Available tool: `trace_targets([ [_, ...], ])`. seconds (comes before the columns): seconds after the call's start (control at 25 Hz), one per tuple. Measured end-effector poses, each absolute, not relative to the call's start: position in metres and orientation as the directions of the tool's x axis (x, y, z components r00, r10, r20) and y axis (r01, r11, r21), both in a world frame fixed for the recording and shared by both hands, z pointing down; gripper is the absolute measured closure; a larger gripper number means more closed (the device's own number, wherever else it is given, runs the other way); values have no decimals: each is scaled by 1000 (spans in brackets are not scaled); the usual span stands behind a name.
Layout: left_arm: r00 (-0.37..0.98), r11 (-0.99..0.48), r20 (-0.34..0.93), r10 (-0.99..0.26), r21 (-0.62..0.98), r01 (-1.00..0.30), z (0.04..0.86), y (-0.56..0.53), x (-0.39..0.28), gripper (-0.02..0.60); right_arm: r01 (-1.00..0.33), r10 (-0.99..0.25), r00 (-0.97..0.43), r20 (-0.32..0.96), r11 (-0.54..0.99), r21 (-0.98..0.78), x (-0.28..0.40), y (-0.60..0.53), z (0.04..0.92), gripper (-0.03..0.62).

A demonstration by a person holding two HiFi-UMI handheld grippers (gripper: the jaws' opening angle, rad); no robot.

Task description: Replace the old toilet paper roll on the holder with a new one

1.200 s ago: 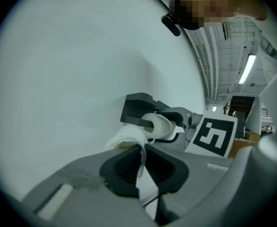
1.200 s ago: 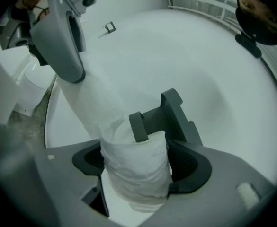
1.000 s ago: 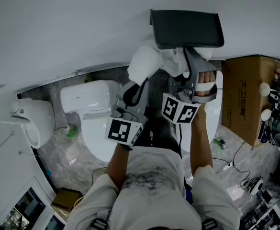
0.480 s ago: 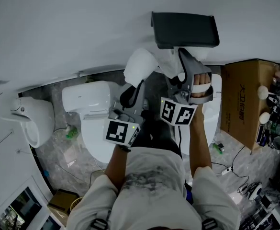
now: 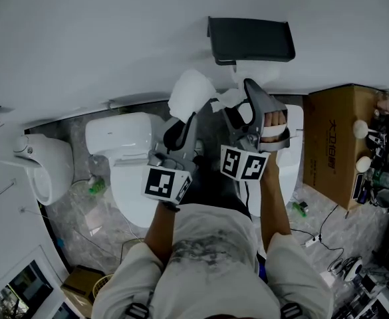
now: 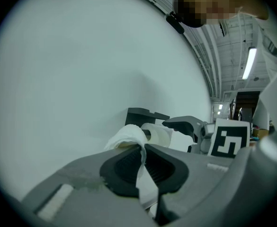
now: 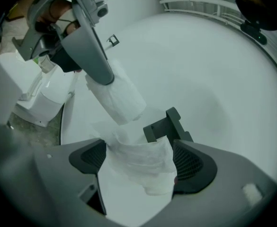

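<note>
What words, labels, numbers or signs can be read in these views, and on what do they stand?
No text can be read in any view.
Box: print on its side, too blurred to read.
Left cube and right cube: black-and-white square markers, no words or numbers.

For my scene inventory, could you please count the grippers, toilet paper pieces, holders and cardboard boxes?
Grippers: 2, left gripper, right gripper with jaws opening
Toilet paper pieces: 2, roll pinched by left, crumpled paper between right jaws
Holder: 1
Cardboard box: 1
Total: 6
</note>
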State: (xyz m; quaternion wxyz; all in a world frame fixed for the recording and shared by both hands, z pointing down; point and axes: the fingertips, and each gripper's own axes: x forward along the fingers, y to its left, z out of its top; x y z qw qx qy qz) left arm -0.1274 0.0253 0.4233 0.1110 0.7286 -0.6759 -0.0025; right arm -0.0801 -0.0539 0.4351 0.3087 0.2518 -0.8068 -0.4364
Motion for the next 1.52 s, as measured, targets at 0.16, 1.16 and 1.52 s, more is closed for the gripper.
trace_targets([
  [0.16,87,-64,140,-986,160,-985,418,31,-120,560,-144,-668,-686,287,513,846,-71,-40,436,148],
  [1.16,119,-113,74,-990,81,-990,349,54,-87,560,-531,-677,-729,104,654,539,7,-4,329,500],
  [1.52,137,-135,53,-989,46,-990,325,58,-88,560,-602,-677,-732,73,693,397,24,0,304,591],
])
